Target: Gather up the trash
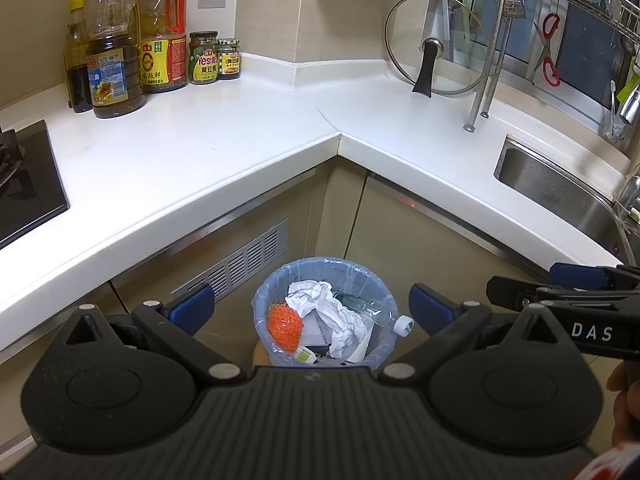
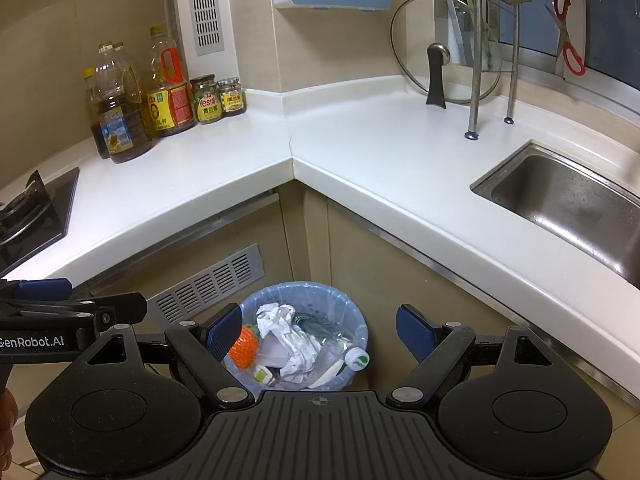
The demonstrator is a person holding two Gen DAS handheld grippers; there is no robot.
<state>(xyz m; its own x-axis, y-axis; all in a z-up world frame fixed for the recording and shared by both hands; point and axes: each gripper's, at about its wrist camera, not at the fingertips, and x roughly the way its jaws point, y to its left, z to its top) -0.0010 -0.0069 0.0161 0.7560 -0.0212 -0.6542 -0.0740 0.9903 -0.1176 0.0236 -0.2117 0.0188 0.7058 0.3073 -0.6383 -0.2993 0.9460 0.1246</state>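
A blue-lined trash bin stands on the floor in the cabinet corner; it also shows in the right wrist view. It holds crumpled white paper, an orange strawberry-like item, and a clear plastic bottle with a white cap. My left gripper is open and empty above the bin. My right gripper is open and empty above the bin too. Each gripper shows at the edge of the other's view.
A white L-shaped counter wraps the corner. Oil bottles and jars stand at the back left. A stove is at the left, a steel sink at the right. A glass lid leans by a dish rack.
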